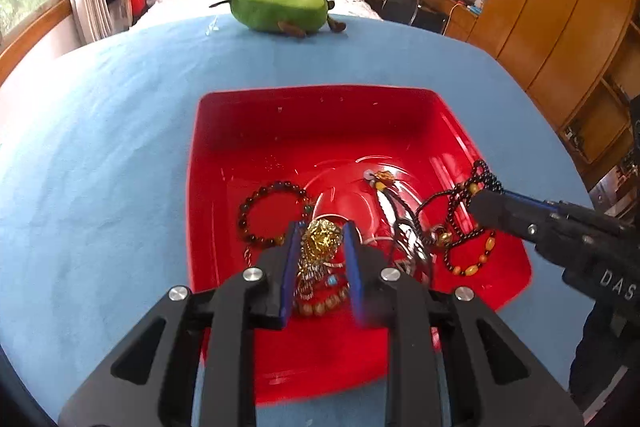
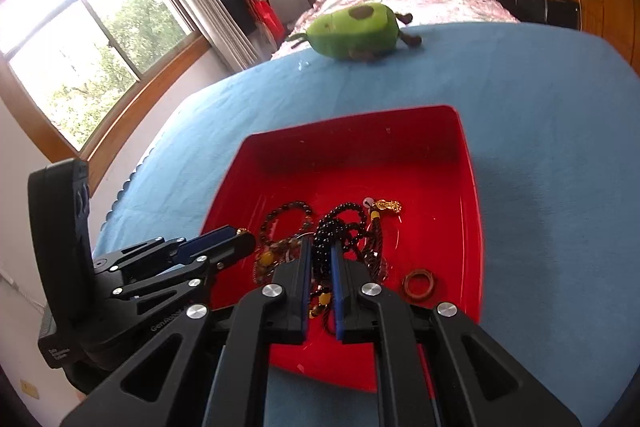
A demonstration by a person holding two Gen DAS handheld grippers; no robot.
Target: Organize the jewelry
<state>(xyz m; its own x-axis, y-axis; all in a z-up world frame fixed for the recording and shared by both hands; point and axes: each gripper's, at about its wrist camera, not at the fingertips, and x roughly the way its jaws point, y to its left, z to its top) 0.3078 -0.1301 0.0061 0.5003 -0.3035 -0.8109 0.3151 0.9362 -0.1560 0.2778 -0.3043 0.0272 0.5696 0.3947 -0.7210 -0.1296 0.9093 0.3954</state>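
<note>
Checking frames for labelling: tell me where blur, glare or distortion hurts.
Left wrist view: fisheye bends the blue cloth; glare streaks on the tray floor; right fingertip of the left gripper smeared. Right wrist view: window blown out; tray's right rim soft.

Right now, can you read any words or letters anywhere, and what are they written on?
"DAS" in white letters on the body of the right gripper, cut off by the picture's edge.
"GenRobot", partly hidden, on the body of the left gripper.
Small white label lower on the left gripper's body: too blurred to read.
Nothing readable on the red tray.
</note>
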